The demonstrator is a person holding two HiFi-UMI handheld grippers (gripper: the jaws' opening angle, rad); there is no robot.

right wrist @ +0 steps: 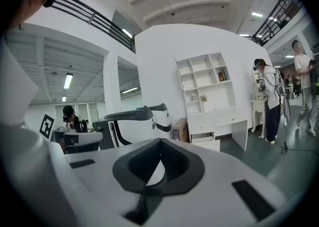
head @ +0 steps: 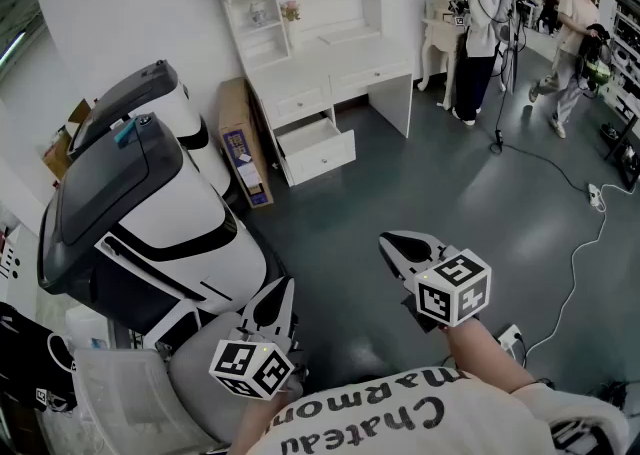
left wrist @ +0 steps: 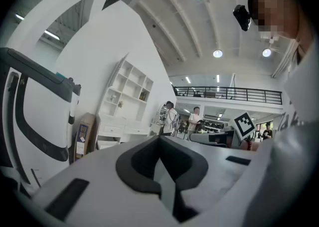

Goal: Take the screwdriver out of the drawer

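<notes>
A white desk with shelves stands against the far wall. Its lower drawer is pulled open; I cannot see inside it, and no screwdriver shows in any view. My left gripper and right gripper are held low in front of me, several steps short of the desk, both shut and empty. In the left gripper view the jaws meet, with the desk small at the left. The right gripper also has its jaws together, and the open drawer shows beyond them.
Two big white and black machines crowd the left side. A cardboard box leans beside the desk. Two people stand at the back right near a small white table. A cable and power strip lie on the grey floor.
</notes>
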